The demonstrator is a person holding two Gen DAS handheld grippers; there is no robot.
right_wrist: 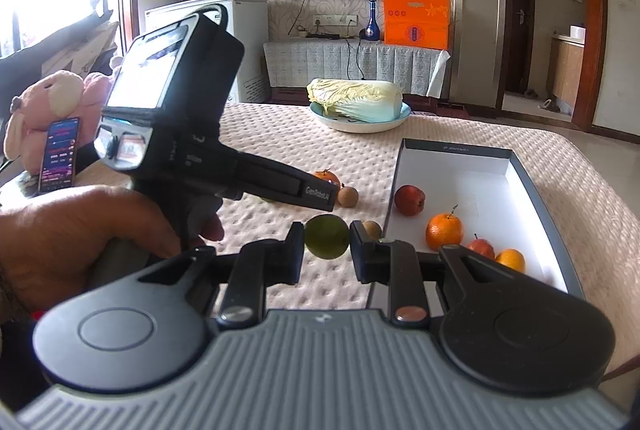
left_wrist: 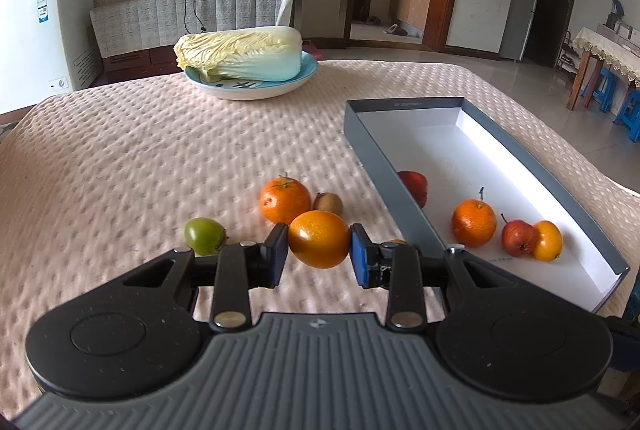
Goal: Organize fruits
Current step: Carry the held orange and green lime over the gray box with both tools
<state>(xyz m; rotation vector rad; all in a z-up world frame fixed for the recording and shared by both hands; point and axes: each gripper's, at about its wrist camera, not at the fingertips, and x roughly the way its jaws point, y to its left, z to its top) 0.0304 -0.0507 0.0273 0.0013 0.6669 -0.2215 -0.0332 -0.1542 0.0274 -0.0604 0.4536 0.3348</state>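
A big table point(left_wrist: 120, 150) with a bumpy pink cloth is filling most of both views. On its far side a blue and white plate point(left_wrist: 252, 90) is holding a big pale cabbage point(left_wrist: 240, 52). A long grey box point(left_wrist: 560, 186) with a white inside is lying open on the right part of the table. The left gripper point(left_wrist: 319, 254) is pinching a smooth orange fruit point(left_wrist: 319, 239) between its two pads, just left of the box. In the right wrist view a hand point(right_wrist: 80, 230) is holding that gripper's black handle. The right gripper point(right_wrist: 327, 250) is pinching a green fruit point(right_wrist: 327, 237) between its pads, near the box's near left side. Inside the box four fruits are sitting — a red one point(left_wrist: 414, 186) by the left wall, an orange with a stem point(left_wrist: 474, 223), a small red one point(left_wrist: 519, 238) and a small orange one point(left_wrist: 547, 241) touching it. On the cloth, another orange with a green stem point(left_wrist: 285, 200) is sitting just behind the held orange fruit, and a brown kiwi point(left_wrist: 328, 204) is right beside it. A green fruit point(left_wrist: 205, 236) is showing left of the left gripper in its own view — I cannot tell if it is touching the cloth. One more little brown fruit point(right_wrist: 372, 229) is peeking out just beside the right gripper's right pad.
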